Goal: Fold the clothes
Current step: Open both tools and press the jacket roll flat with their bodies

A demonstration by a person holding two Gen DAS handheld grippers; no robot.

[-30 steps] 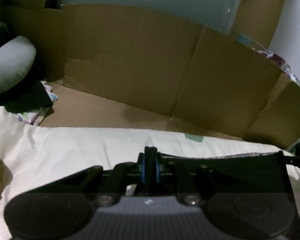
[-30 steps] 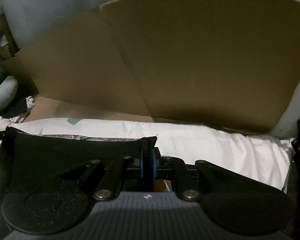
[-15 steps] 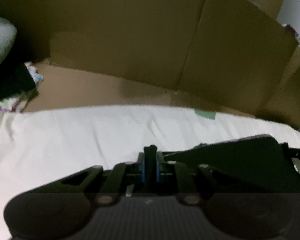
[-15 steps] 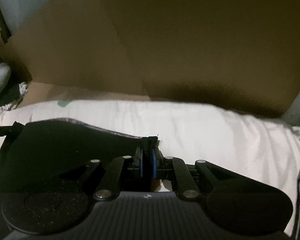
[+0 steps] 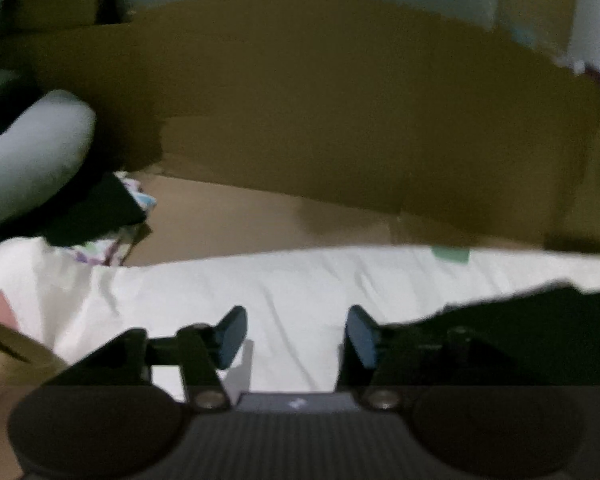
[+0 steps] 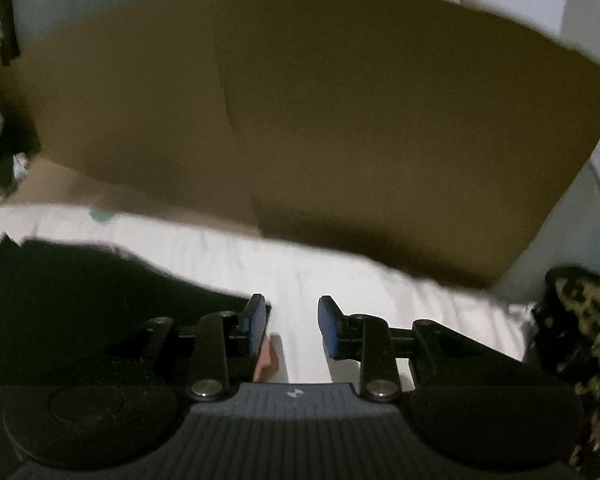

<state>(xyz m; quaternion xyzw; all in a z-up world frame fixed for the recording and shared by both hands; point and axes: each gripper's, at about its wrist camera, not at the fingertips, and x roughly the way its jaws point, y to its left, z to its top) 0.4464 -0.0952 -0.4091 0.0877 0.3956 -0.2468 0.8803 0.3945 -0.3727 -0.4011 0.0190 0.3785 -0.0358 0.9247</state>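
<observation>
Clearly, both of my tools held nothing at that moment. My left gripper [image 5: 296, 336] stood wide apart over the white sheet [image 5: 220, 292], with the black garment [image 5: 512, 328] lying flat at the lower right of its frame, touching the right finger's side. My right gripper [image 6: 292, 328] was parted too, a little narrower, and the same dark cloth filled the lower left of its view, its edge against the left finger. Whether that piece was already folded over or merely spread out, I could not tell; the blur hid any layers. A leopard-print item [image 6: 588, 320] waited at the right edge. Both hands were held low and level, pointing toward the cardboard wall [image 5: 340, 120].
</observation>
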